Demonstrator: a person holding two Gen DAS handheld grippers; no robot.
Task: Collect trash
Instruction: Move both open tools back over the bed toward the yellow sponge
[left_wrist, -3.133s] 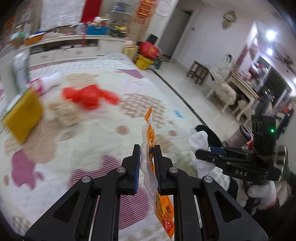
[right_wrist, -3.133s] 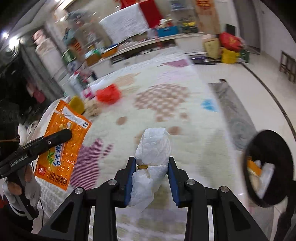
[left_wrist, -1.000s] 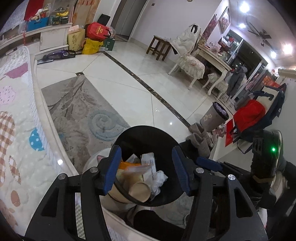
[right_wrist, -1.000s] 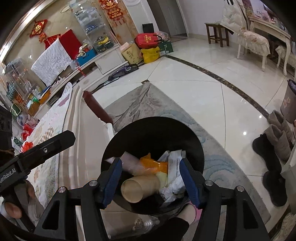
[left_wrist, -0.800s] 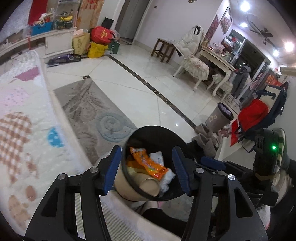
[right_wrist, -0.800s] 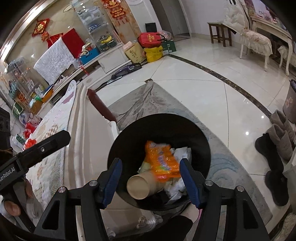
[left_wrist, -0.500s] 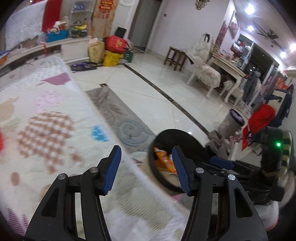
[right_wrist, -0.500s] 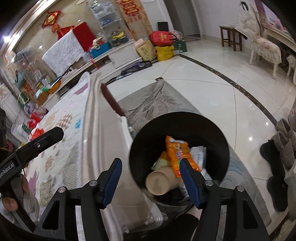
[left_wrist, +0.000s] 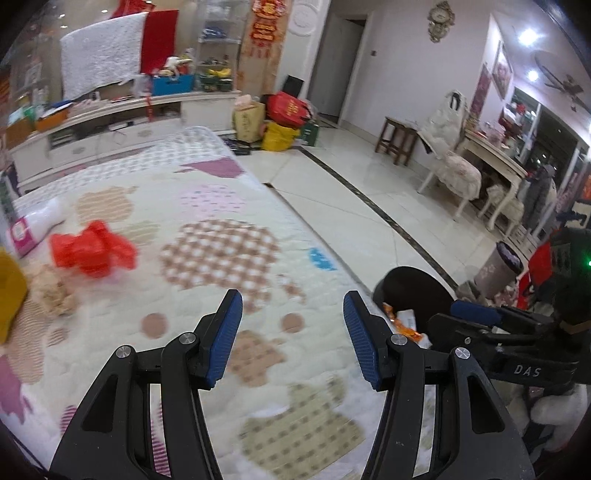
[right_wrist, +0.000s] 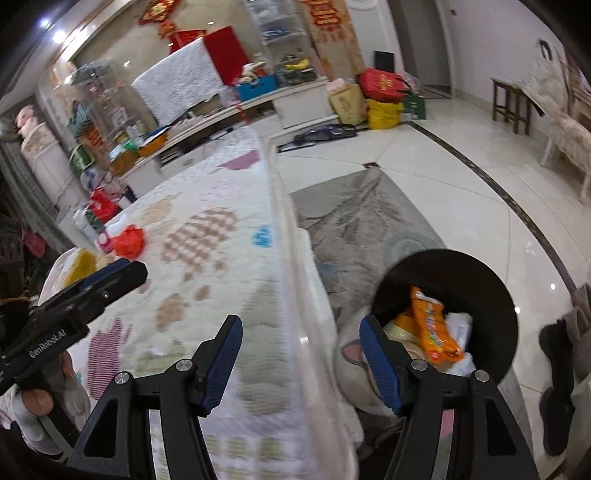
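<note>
Left wrist view: left gripper (left_wrist: 291, 336) and right gripper (right_wrist: 301, 354) hang apart and empty over the quilt (left_wrist: 221, 258), presumably heading for the far-left red bag (left_wrist: 92, 251), bin (right_wrist: 443, 314) right.

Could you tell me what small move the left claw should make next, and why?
Probably carry the left claw forward and to the left toward the red plastic bag on the quilt. Both claws are open and empty, the orange wrapper already lies in the black bin, and the bag is loose trash left on the quilt.
</note>
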